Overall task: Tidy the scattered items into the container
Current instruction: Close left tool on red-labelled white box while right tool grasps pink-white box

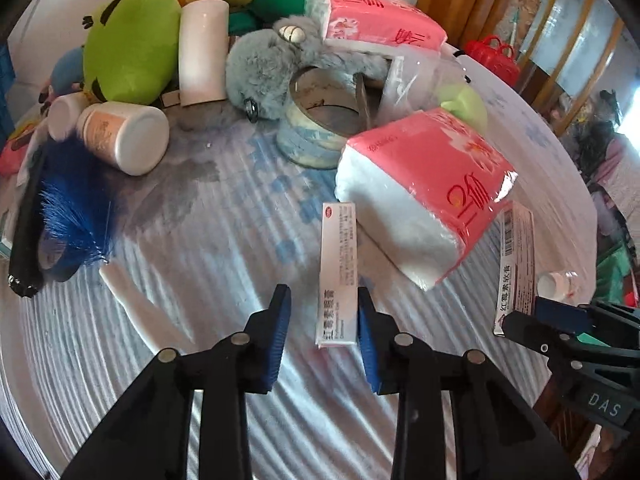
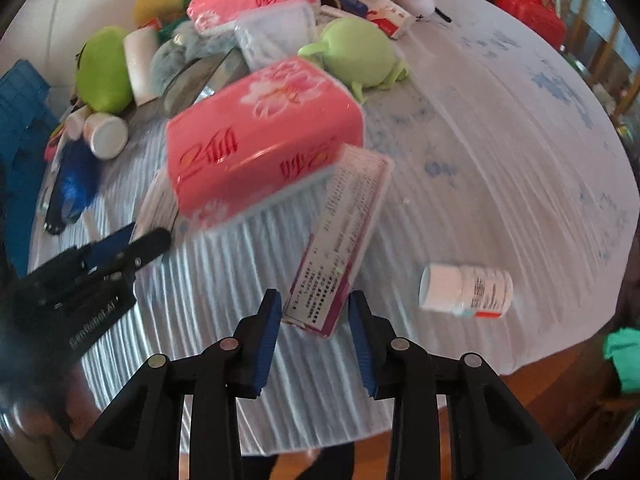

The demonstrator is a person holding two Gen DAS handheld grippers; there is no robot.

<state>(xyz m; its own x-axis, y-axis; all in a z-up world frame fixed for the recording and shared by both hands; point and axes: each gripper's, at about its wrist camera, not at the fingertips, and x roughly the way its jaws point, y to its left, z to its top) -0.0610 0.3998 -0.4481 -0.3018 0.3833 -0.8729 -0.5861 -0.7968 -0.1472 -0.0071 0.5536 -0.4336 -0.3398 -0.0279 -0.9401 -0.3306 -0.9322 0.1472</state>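
A white ointment box lies on the striped tablecloth. My left gripper straddles its near end with the jaws open: the right pad is against the box, the left pad stands clear of it. A second box of the same kind leans against a pink tissue pack. Its near end sits between the fingers of my right gripper, open, with a thin gap at the pads. The left wrist view shows that box and the right gripper near the table's edge. A blue crate stands off the table's far-left side.
Several plush toys, a tape roll, a white pill jar, a blue feather duster and another tissue pack crowd the far side. A small white bottle lies to the right, near the round table's edge.
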